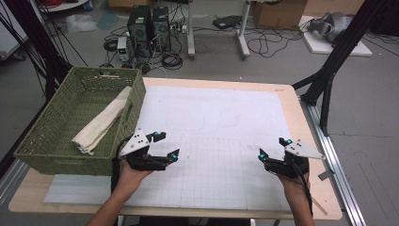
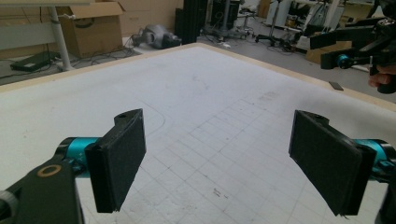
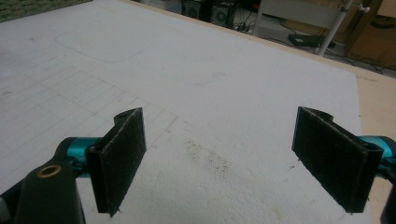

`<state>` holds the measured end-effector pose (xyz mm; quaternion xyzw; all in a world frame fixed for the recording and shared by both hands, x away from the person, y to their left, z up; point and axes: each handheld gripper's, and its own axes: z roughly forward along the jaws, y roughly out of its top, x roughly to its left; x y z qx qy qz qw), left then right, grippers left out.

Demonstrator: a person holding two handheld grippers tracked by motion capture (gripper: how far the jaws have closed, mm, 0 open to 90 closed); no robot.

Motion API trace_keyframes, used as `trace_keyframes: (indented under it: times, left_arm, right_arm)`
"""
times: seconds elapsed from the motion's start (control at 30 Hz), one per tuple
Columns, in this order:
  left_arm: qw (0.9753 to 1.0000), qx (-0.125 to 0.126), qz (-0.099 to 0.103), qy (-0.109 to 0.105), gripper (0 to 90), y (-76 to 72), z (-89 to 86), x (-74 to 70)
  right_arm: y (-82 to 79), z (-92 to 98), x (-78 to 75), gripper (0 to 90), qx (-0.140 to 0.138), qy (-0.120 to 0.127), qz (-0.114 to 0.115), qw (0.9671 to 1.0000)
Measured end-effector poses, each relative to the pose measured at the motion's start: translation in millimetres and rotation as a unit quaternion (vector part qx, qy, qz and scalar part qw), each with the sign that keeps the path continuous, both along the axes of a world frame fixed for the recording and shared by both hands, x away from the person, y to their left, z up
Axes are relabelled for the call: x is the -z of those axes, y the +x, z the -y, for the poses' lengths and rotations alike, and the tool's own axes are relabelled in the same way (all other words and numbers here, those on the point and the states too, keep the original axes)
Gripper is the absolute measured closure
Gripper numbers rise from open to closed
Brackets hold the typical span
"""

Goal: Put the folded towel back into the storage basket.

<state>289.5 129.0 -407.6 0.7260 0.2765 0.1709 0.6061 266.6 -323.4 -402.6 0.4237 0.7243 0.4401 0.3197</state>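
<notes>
Folded cream cloth (image 1: 101,124): long, narrow, softly rumpled; lying diagonally inside green woven basket (image 1: 56,151), upper end leaning against the right wall near the rim, lower end resting on the basket floor toward the near side. Basket: rectangular, open-topped, standing upright at the table's far-left corner, partly overhanging the left edge.

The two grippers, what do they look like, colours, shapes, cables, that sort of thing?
Both the left gripper and the right gripper have black bodies, teal joints near the jaws and flat rectangular black pads. Each carries a grey three-cornered plate with small dots on top, and a black cable trails back along the forearm. The forearms are bare, no sleeves.
</notes>
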Motion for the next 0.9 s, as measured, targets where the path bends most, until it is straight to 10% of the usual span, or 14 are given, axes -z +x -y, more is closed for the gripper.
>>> trace_keyframes:
  times: [0.9]
  left_arm:
    - [0.9999, 0.002, -0.005, 0.011, 19.1, -2.4, 7.2, 5.1]
  right_arm:
    - [-4.2, 5.1, -0.1, 16.3, 0.007, -0.003, 0.003, 1.0000]
